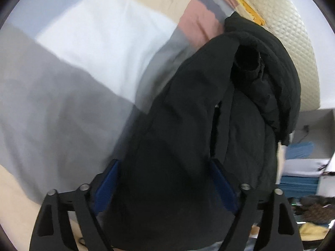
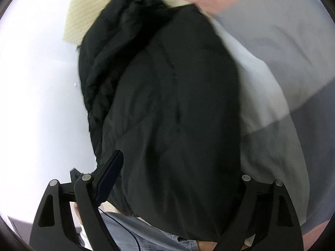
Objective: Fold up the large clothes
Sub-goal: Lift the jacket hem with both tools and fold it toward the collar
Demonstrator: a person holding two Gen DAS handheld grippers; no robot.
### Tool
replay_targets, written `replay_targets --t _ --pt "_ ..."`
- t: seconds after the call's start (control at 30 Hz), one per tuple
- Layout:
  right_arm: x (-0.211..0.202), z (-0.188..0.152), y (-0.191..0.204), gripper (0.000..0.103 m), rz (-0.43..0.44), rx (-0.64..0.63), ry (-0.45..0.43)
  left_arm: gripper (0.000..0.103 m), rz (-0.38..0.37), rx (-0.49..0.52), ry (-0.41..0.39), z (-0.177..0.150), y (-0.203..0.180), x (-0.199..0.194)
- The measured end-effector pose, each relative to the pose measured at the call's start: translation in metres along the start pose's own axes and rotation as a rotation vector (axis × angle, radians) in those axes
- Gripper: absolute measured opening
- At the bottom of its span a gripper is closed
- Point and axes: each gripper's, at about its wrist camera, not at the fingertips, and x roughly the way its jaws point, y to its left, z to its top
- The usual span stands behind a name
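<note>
A bulky black jacket (image 1: 188, 104) lies bunched on the bed, its cuffed sleeve opening (image 1: 247, 60) at the top. My left gripper (image 1: 167, 177) is over its near end, jaws wide. The fabric fills the gap between the blue pads (image 1: 108, 179) without being visibly squeezed. In the right wrist view the same jacket (image 2: 167, 83) covers the middle. My right gripper (image 2: 178, 177) stands wide open over it. Its left finger (image 2: 111, 173) lies against the jacket's edge, and the right finger is hidden behind the cloth.
The bed cover (image 1: 83, 52) has grey, white, pink and beige blocks. A cream quilted mattress edge (image 1: 293, 41) rises behind the jacket. Boxes and clutter (image 1: 303, 177) sit at lower right. A white wall (image 2: 31, 83) is on the left; a person's jeans (image 2: 146, 234) show below.
</note>
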Motion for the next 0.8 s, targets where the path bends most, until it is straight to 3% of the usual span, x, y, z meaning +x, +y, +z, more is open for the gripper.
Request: replay_targets --t 0.2,0.33,0.5,0.57,0.6,0.63,0.67,0.7,0.73,0.8 --pt "-0.001 0.006 -0.026 0.085 -0.086 0.116 0.001 0.092 -0.023 -0.041 0.047 -0.001 0.01 0.008" --pt "0.013 0.007 -0.019 0.09 -0.059 0.092 0.056 0.094 -0.028 -0.027 0.128 0.002 0.009 0.027" --pt "0.014 0.003 0.003 0.088 0.119 0.024 0.084 0.089 -0.157 0.036 0.142 -0.001 -0.007 0.025" --pt "0.009 0.001 0.019 0.069 0.173 -0.038 0.043 0.086 -0.207 0.069 0.127 -0.004 -0.014 0.018" --pt "0.007 0.0 0.021 0.047 0.183 -0.039 0.011 0.083 -0.225 0.084 0.119 -0.005 -0.017 0.015" --pt "0.006 -0.001 0.022 0.033 0.197 -0.034 -0.01 0.076 -0.239 0.095 0.11 -0.006 -0.021 0.012" --pt "0.006 -0.002 0.023 0.029 0.195 -0.032 -0.025 0.049 -0.263 0.101 0.111 -0.007 -0.024 0.01" --pt "0.005 -0.003 0.023 0.025 0.19 -0.033 -0.035 0.041 -0.281 0.117 0.104 -0.008 -0.03 0.007" --pt "0.002 -0.002 0.023 0.021 0.193 -0.034 -0.044 0.041 -0.28 0.136 0.093 -0.01 -0.034 0.004" --pt "-0.004 -0.001 0.025 0.017 0.217 -0.029 -0.076 0.025 -0.27 0.197 0.07 -0.015 -0.047 -0.004"
